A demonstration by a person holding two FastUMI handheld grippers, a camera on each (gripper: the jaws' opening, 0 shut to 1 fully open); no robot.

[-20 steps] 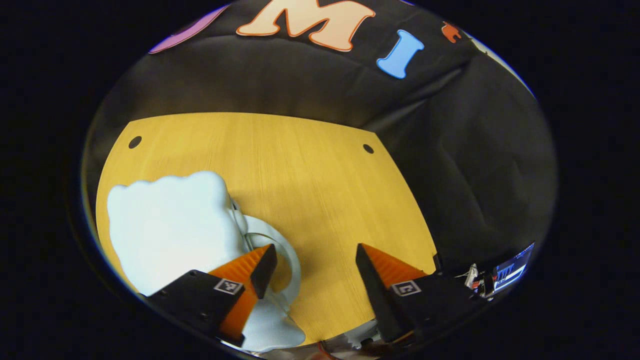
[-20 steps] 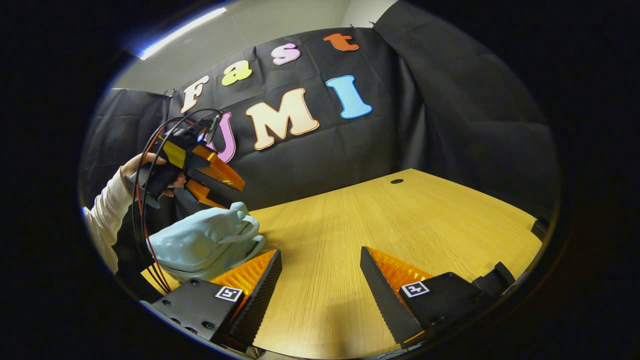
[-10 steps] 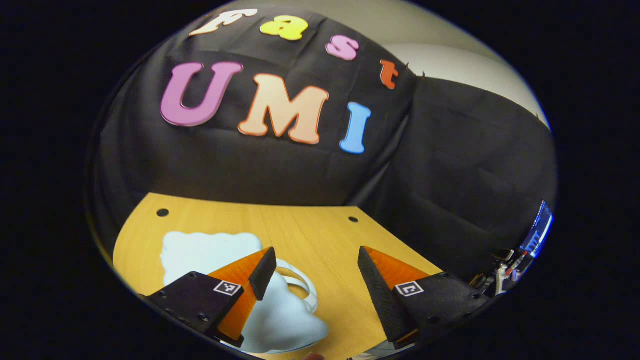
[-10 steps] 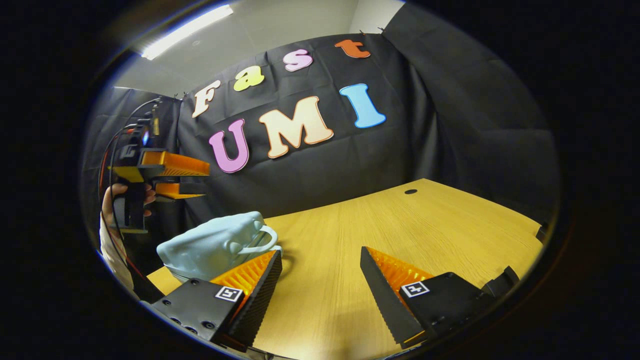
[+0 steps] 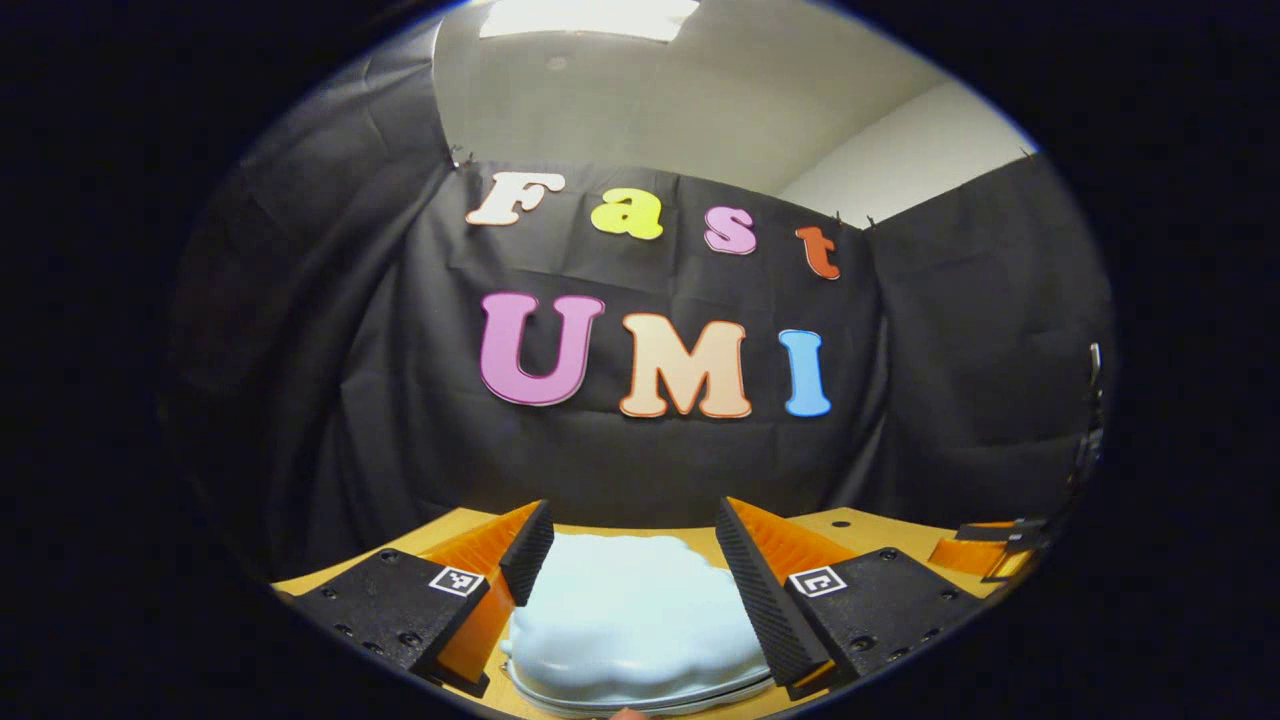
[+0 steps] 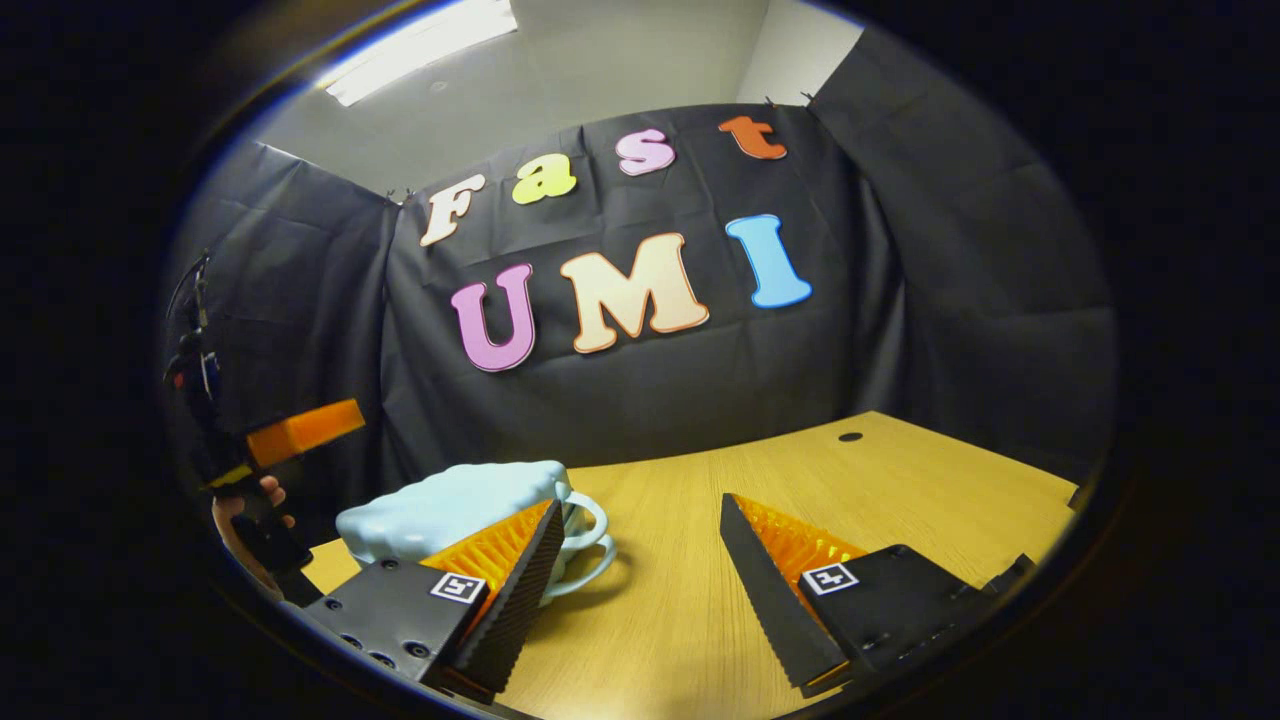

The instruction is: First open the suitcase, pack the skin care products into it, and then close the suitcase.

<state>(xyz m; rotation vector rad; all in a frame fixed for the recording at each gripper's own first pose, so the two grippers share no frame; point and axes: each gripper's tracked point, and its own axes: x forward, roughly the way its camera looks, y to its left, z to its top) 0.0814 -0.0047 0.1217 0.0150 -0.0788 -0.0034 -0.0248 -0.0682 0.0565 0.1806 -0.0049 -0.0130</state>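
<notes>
Wooden tabletop (image 6: 800, 480) held a closed pale-blue suitcase (image 5: 630, 620), seen between the left claw (image 5: 630, 555)'s parted, empty fingers. Right claw (image 6: 640, 560) gaped empty nearby. Opening likely needs a seam grip.

Booth backdrop, counter, ceiling.

Wood-grain counter (image 6: 900, 480), yellowish, with a small dark round hole (image 6: 850, 437) near its far edge in the right gripper view; a strip of the same counter (image 5: 860, 520) shows low in the left gripper view. Black cloth wall (image 6: 900, 300) hangs behind the counter, creased, wrapping round both sides; same cloth (image 5: 350, 400) fills the back of the left gripper view. Pale ceiling (image 5: 700, 110) above the cloth, with a bright light panel (image 5: 585, 18) at the top edge. In the right gripper view a long ceiling light (image 6: 430, 50) runs along the upper left.
</notes>
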